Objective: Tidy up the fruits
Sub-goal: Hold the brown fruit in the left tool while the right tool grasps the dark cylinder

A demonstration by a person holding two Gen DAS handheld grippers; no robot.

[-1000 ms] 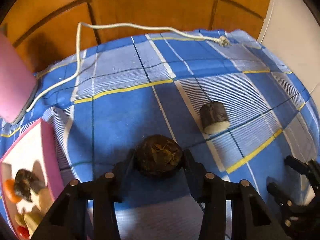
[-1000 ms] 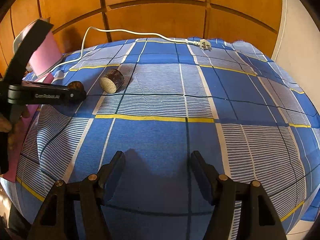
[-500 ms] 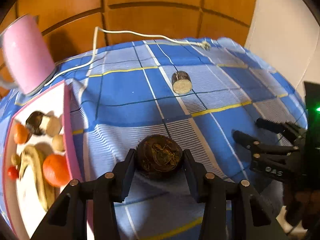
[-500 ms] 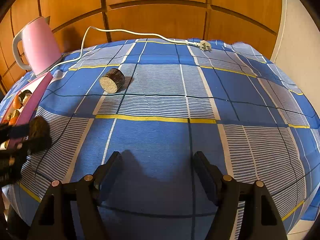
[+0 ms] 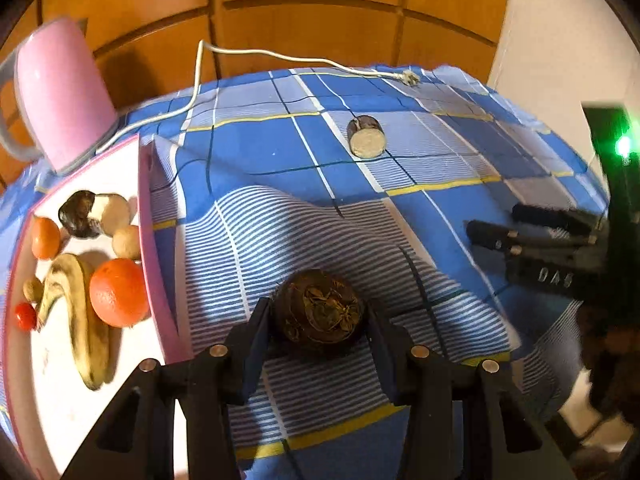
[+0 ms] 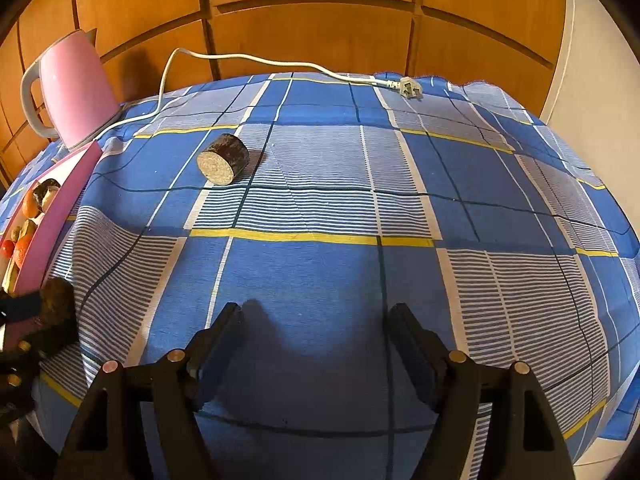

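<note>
The pink tray [image 5: 146, 240] runs off the left edge.

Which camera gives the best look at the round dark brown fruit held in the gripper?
The left wrist view: the round dark brown fruit sits centred and close between the left gripper fingers. The right wrist view shows it only small and blurred at the left edge.

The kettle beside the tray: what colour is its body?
Pink; the kettle, with a pale grey handle, shows best in the right wrist view.
</note>
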